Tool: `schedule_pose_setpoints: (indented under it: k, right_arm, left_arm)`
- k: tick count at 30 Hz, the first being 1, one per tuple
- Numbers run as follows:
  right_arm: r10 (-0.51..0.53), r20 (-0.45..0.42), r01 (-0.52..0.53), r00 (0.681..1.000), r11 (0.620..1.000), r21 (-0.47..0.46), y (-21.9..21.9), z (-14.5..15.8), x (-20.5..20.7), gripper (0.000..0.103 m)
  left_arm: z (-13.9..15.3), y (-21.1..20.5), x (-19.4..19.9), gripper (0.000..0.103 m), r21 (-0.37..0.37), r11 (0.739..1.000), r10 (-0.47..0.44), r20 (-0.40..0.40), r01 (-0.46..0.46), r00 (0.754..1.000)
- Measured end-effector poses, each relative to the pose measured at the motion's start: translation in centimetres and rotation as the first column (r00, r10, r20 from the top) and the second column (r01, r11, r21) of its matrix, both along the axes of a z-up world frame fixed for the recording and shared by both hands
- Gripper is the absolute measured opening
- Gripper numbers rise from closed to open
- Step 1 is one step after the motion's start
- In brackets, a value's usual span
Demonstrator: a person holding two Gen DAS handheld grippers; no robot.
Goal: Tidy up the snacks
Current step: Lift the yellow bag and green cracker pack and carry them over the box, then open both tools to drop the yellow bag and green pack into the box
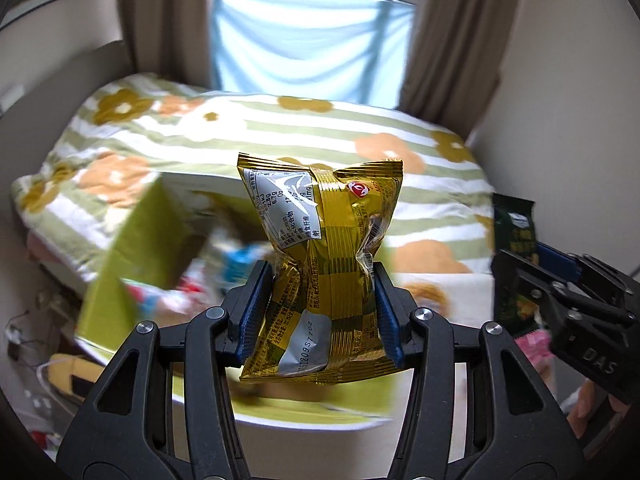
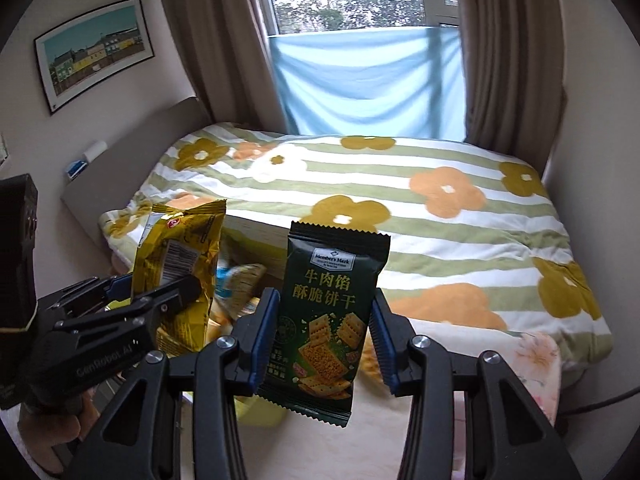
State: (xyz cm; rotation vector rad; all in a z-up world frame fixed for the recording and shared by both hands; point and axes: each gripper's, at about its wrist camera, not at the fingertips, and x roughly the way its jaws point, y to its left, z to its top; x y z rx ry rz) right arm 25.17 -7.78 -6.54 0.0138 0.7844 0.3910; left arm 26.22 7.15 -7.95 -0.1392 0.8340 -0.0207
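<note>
In the left wrist view, my left gripper [image 1: 320, 304] is shut on a gold foil snack packet [image 1: 320, 248], which stands upright, pinched at its waist between the blue pads. In the right wrist view, my right gripper [image 2: 324, 328] is shut on a dark green cracker packet [image 2: 332, 304], also upright. Both packets hang in the air above a yellow-green box [image 1: 132, 256] with several blurred snacks inside. Each gripper shows in the other's view: the right gripper [image 1: 520, 276] with the green packet [image 1: 514, 236] at the right edge, and the left gripper [image 2: 160, 286] with the gold packet [image 2: 180, 256] at the left.
Behind the box lies a bed with a striped, flowered blanket [image 2: 400, 208]. A window with a blue cloth [image 2: 368, 80] and brown curtains is at the back. A framed picture [image 2: 94, 52] hangs on the left wall. Floor clutter [image 1: 36, 344] sits lower left.
</note>
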Motion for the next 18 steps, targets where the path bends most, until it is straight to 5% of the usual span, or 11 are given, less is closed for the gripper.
schedule_pose_setpoints:
  k: [8,15,17,18]
  right_arm:
    - [0.022,-0.039,-0.021,0.999,1.000,0.023,8.1,-1.5,1.9,0.041]
    - [-0.048,-0.113,0.050,0.992,0.999,0.014,10.8,-4.1,3.4,0.041]
    - [-0.064,-0.132,0.065,0.989,0.998,0.002,11.0,-4.6,3.4,0.041]
    - [-0.070,-0.142,0.070,0.987,0.998,-0.006,11.1,-4.8,3.4,0.041]
  left_arm:
    - [-2.8,9.4,3.0,0.046,0.037,0.999,0.041,-0.075,-0.039,0.996]
    - [-5.7,11.9,6.4,0.050,0.045,0.998,-0.041,-0.136,0.048,0.990]
    - [-6.2,11.9,6.9,0.079,0.033,0.997,-0.068,-0.151,0.074,0.986]
    - [-6.4,12.0,7.1,0.103,0.038,0.996,-0.068,-0.152,0.075,0.986]
